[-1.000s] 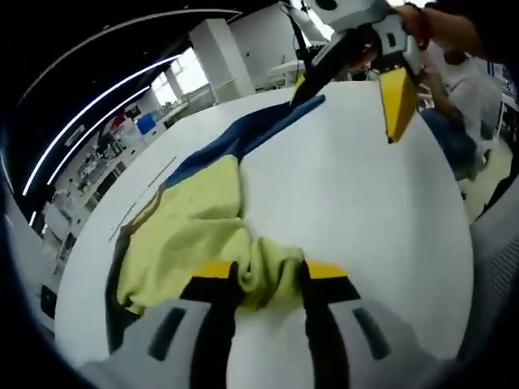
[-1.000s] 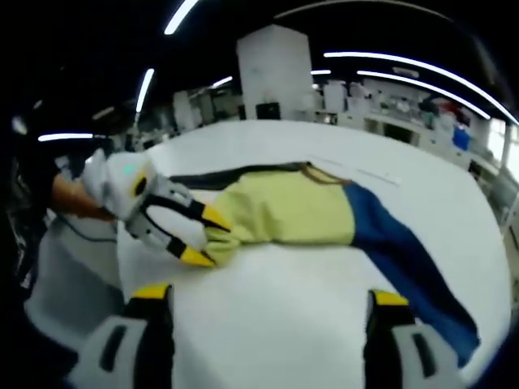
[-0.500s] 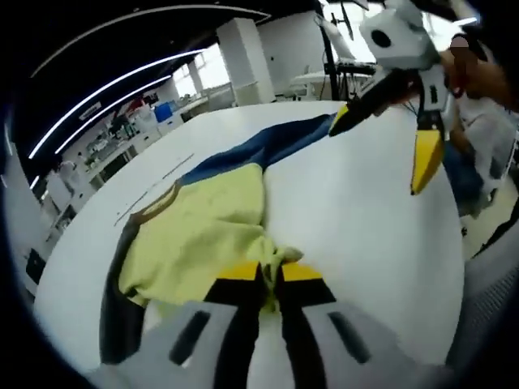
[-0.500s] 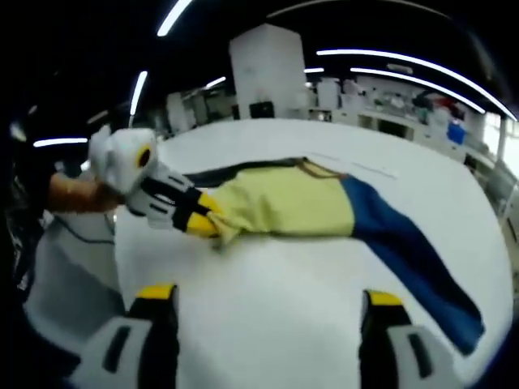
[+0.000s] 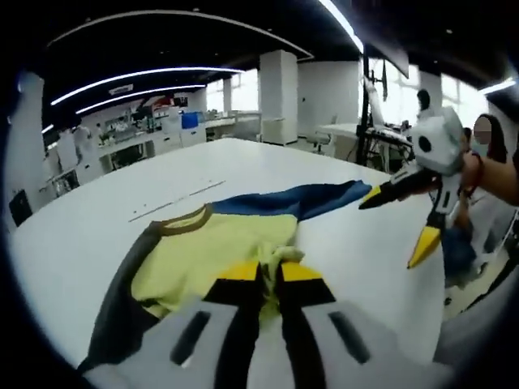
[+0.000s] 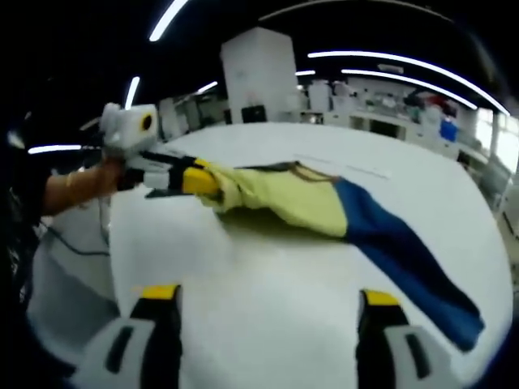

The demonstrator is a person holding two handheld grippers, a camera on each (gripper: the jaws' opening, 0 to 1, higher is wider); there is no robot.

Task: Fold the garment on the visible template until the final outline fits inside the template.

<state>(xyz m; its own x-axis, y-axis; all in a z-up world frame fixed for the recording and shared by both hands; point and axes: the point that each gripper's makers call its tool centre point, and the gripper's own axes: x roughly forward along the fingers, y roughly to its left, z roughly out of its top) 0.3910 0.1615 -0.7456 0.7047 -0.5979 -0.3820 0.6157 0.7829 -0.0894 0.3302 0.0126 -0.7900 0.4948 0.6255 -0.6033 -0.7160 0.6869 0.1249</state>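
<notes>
A garment with a yellow body point(image 5: 207, 255), brown collar, dark side panel and blue sleeve point(image 5: 312, 198) lies on the white table point(image 5: 105, 203). My left gripper point(image 5: 270, 273) is shut on a bunched yellow edge of it. In the right gripper view, the left gripper point(image 6: 195, 180) holds that edge raised off the table while the garment point(image 6: 284, 198) trails down to the blue sleeve point(image 6: 405, 259). My right gripper point(image 6: 268, 296) is open above bare table, short of the garment. In the left gripper view it hovers open point(image 5: 397, 227) near the sleeve's end. A thin template line point(image 5: 174, 198) runs beside the collar.
The table's edge point(image 5: 422, 324) drops off close on the right in the left gripper view, where a person point(image 5: 486, 162) holds the right gripper. Benches, a white pillar point(image 6: 259, 77) and lab equipment stand far behind the table.
My left gripper's jaws closed on the yellow edge, then lifted it off the table. My right gripper stayed open and shifted a little near the blue sleeve.
</notes>
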